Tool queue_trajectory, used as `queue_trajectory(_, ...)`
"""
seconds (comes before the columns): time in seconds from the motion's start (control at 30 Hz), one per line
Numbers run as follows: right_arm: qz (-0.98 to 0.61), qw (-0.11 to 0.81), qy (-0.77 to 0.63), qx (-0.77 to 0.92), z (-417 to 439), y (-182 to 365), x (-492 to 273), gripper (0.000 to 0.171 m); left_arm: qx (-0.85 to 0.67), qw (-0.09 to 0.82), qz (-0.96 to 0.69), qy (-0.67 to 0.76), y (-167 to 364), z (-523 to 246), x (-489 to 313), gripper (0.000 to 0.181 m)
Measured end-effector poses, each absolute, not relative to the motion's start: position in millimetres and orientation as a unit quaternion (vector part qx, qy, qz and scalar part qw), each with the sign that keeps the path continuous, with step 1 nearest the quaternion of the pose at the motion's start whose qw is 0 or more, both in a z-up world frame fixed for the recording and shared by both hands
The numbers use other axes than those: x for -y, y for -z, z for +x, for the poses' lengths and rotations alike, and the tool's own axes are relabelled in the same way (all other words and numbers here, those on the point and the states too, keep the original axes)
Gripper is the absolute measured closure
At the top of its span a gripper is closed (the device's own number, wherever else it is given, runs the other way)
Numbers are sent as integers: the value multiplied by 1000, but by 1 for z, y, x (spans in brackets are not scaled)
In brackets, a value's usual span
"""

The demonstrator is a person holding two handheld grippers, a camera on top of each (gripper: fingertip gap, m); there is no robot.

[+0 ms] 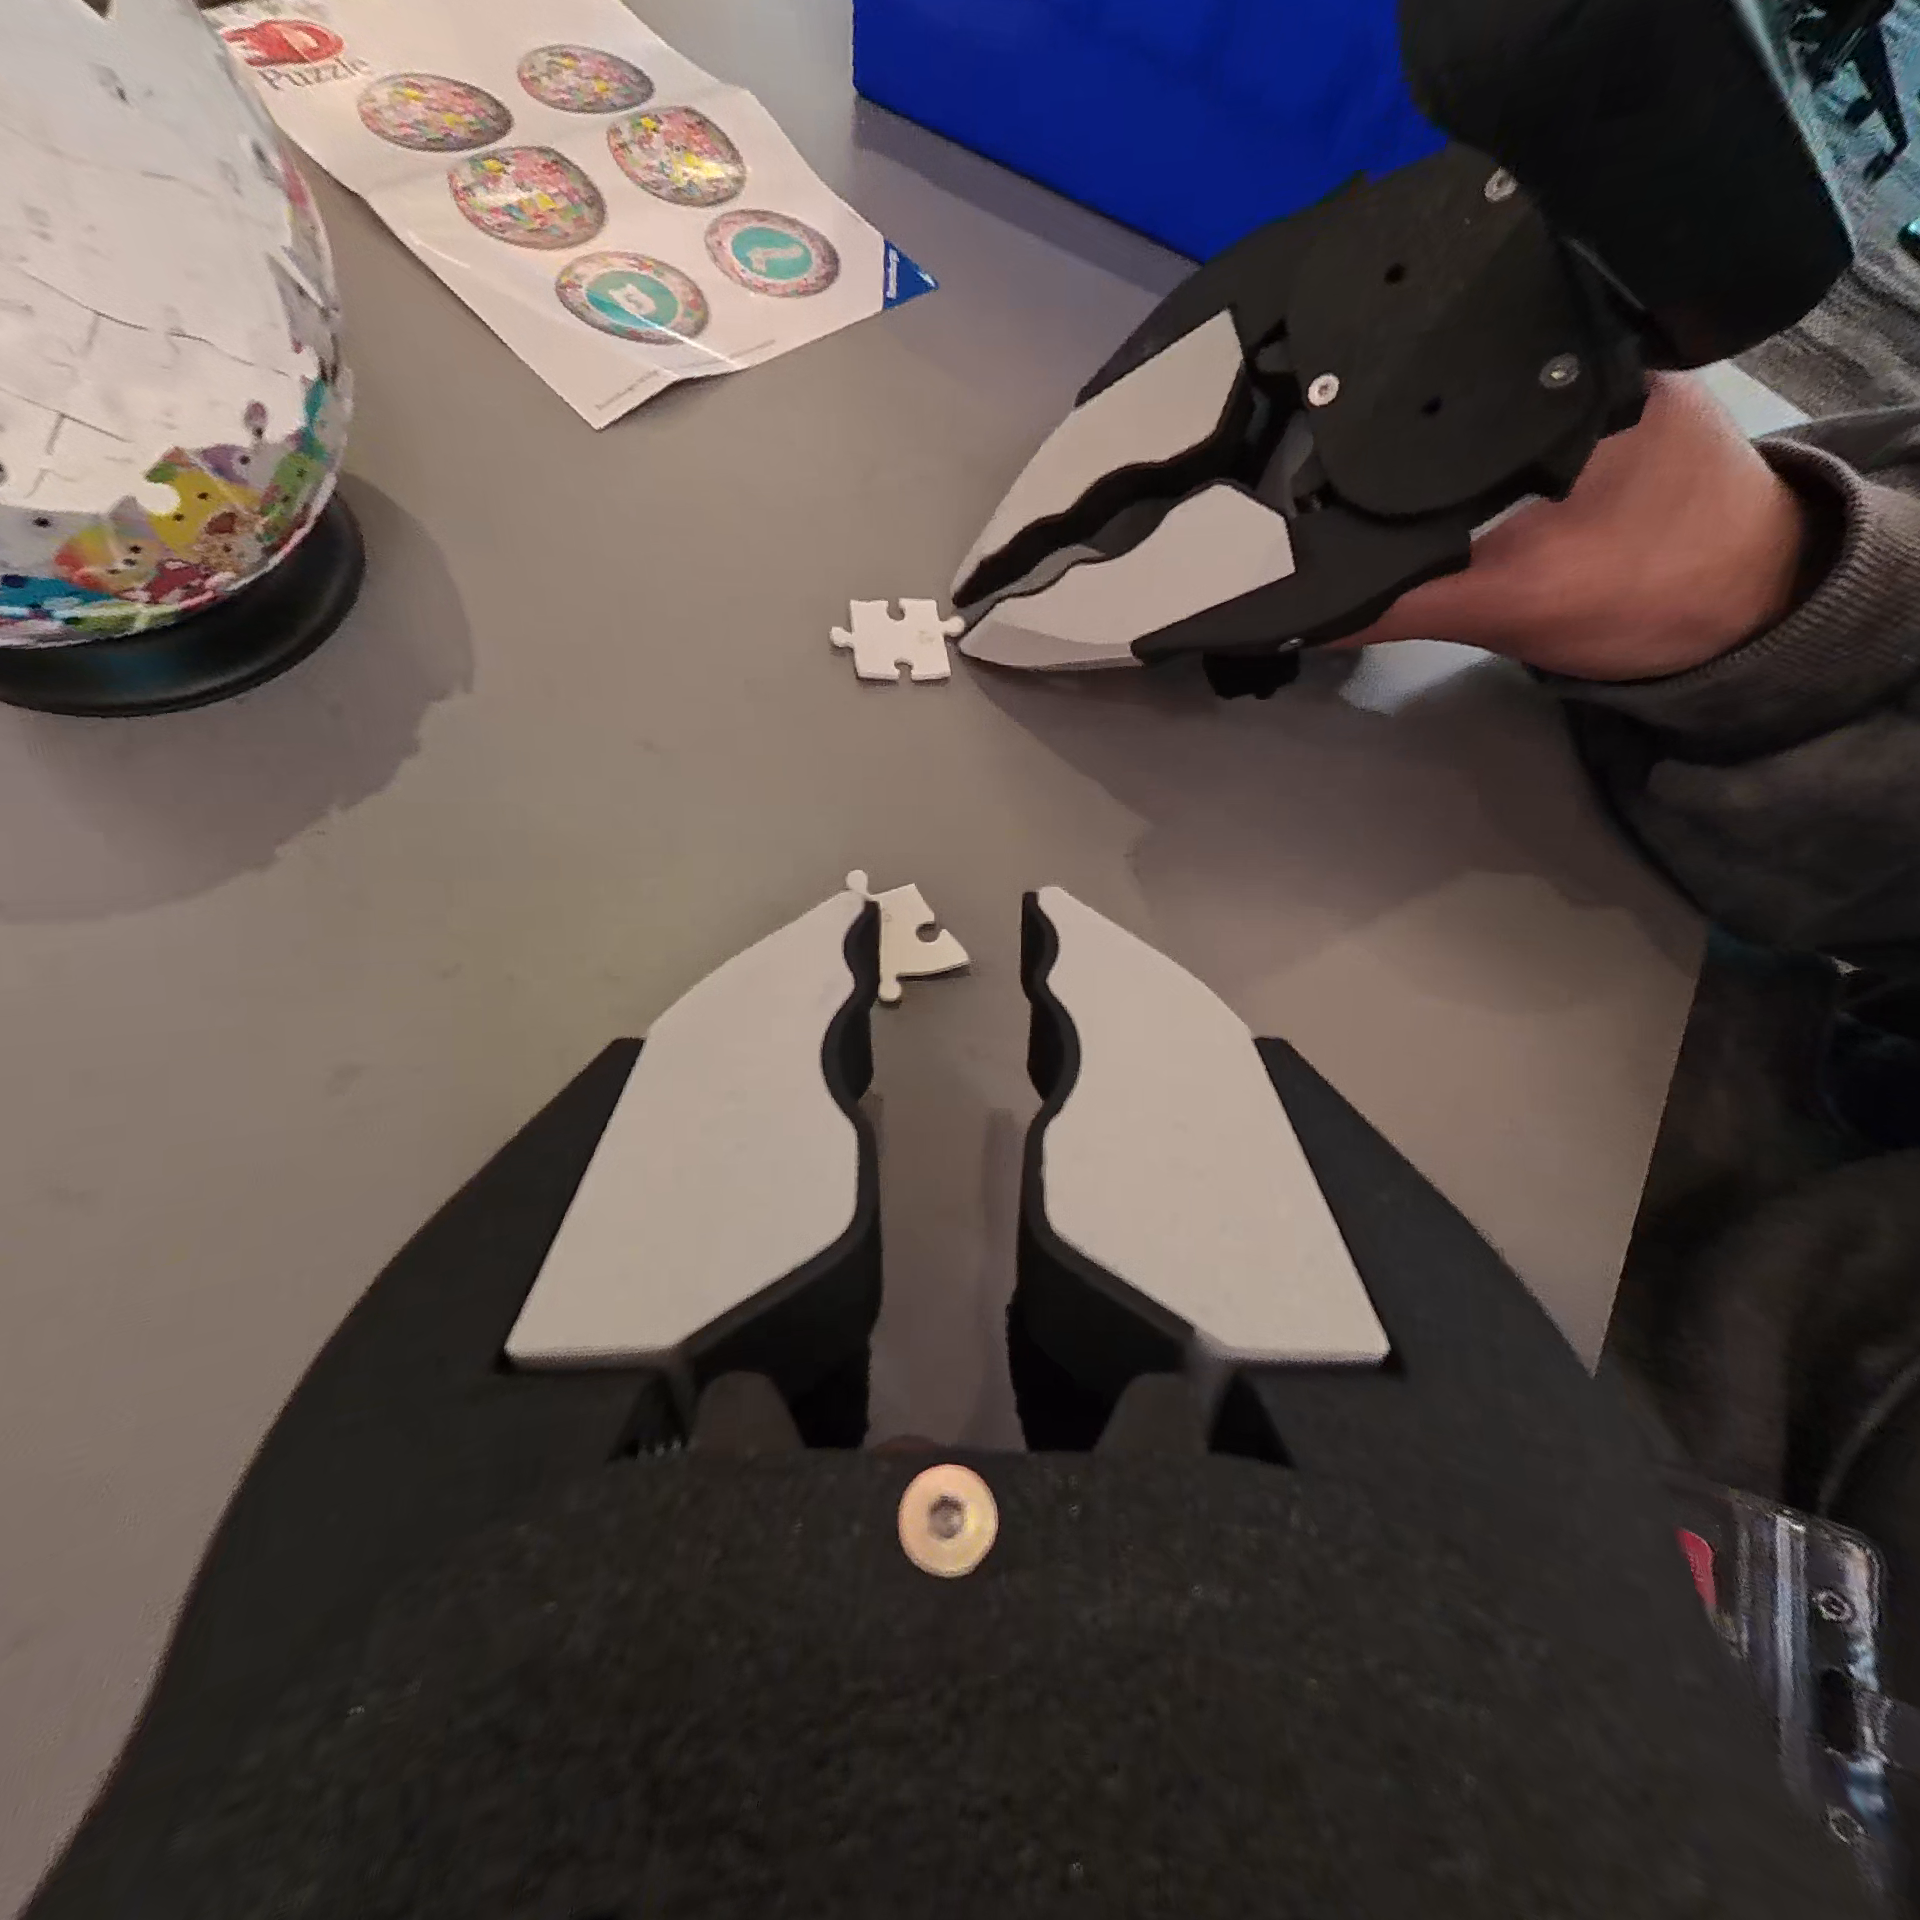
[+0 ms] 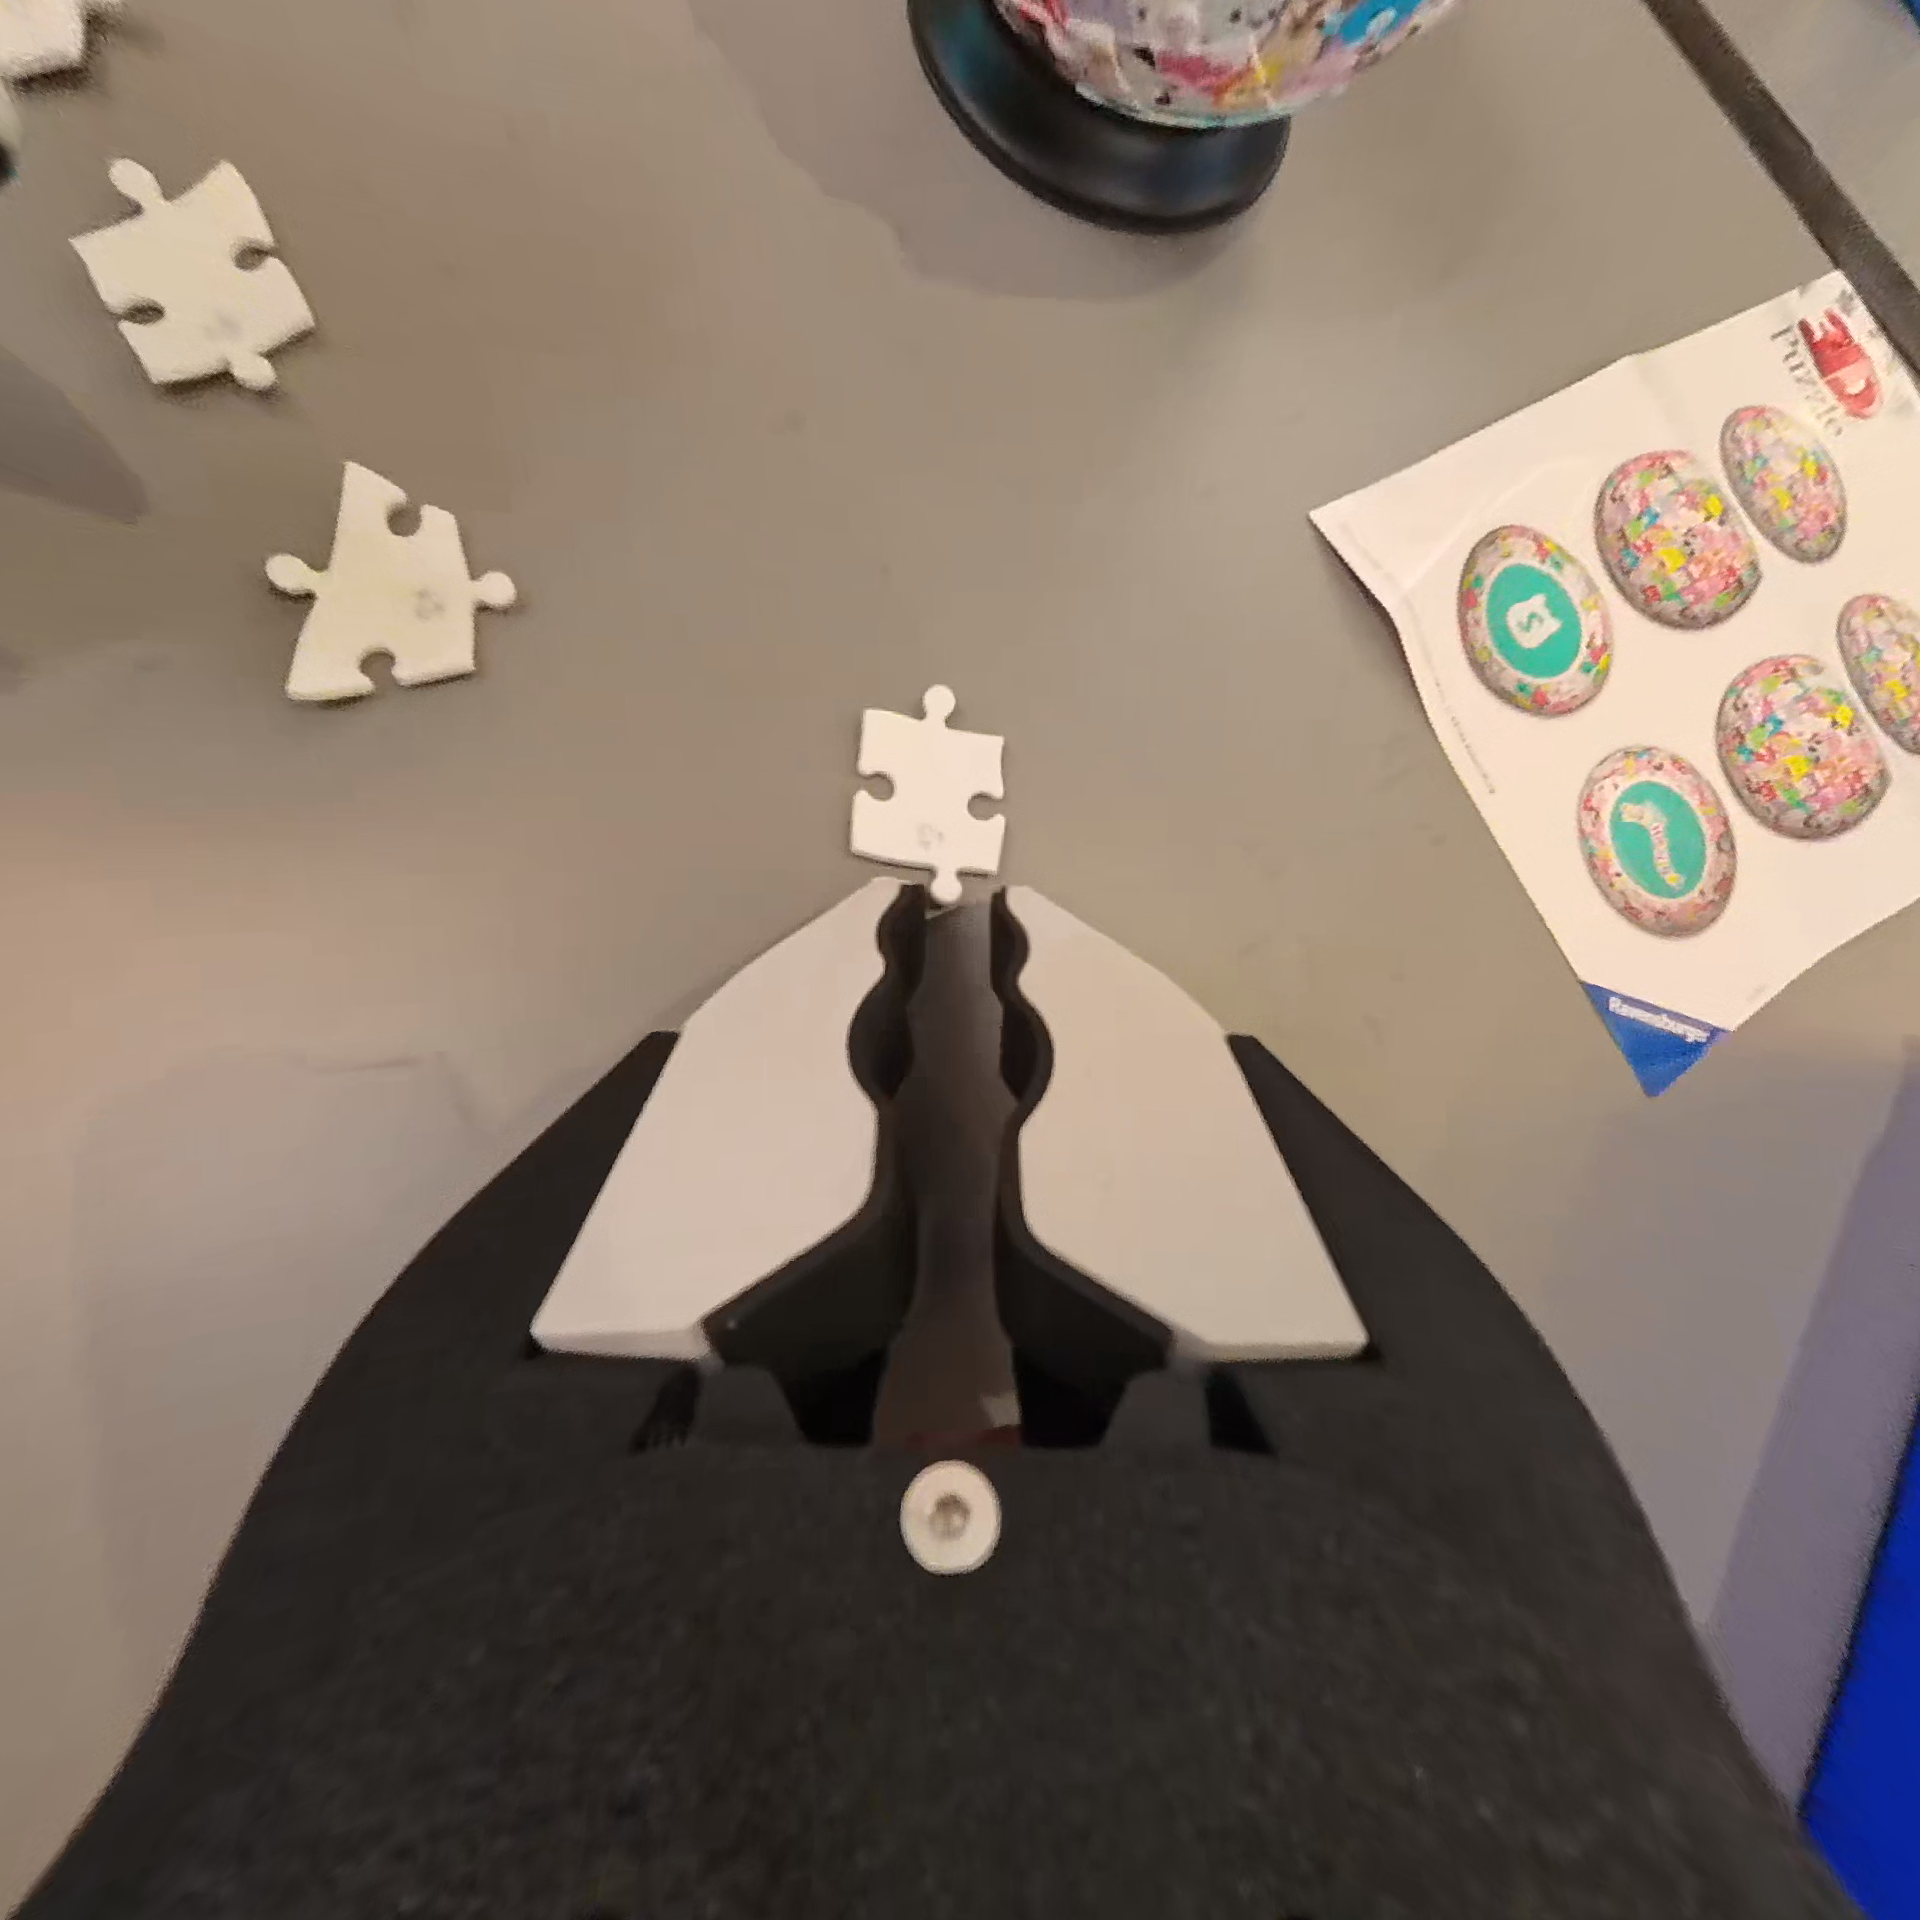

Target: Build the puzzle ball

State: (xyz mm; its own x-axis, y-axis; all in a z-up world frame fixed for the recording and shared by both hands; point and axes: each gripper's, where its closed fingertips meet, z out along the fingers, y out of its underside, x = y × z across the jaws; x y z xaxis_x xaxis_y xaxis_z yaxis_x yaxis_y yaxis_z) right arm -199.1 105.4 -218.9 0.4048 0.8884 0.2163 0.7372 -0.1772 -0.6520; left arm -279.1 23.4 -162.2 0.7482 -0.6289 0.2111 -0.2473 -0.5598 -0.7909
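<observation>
Puzzle ball (image 1: pixel 156 343) sits half-built on its black stand (image 1: pixel 197 634), far left of your grippers. Your right gripper (image 2: pixel 951 899) has its jaws nearly closed, tips at the tab of a white piece (image 2: pixel 930 795); whether it's actually pinched, I can't tell. Left gripper (image 1: pixel 945 904) jaws are apart, second piece (image 1: pixel 920 940) against one finger. Risk: a thin tab grip could slip or pivot. Count: three loose pieces fully visible in the right view, one ball, one leaflet (image 2: pixel 1662 665).
</observation>
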Motion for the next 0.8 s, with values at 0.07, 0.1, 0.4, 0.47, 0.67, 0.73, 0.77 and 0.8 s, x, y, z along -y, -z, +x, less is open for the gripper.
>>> queue_trajectory(0.07,-759,355,-107,535,-199,219,-106,159,-261,391,-849,241,163,-278,-23,156)
queue_trajectory(0.1,-759,349,-115,538,-200,220,-103,167,-262,390,-849,242,164,-278,-23,156)
queue_trajectory(0.4,-734,390,-139,539,-211,192,-90,171,-248,386,-851,255,167,-276,-25,156)
queue_trajectory(0.47,-728,396,-168,534,-217,185,-83,171,-244,383,-851,263,167,-274,-26,156)
queue_trajectory(0.67,-728,391,-149,543,-211,198,-92,160,-235,377,-854,270,170,-275,-28,156)
queue_trajectory(0.73,-744,360,-150,542,-209,214,-95,140,-235,377,-855,266,171,-278,-29,156)
queue_trajectory(0.77,-748,348,-156,543,-210,216,-94,142,-234,377,-856,267,171,-279,-29,156)
queue_trajectory(0.8,-745,355,-161,541,-212,213,-95,146,-233,378,-855,267,171,-280,-29,156)
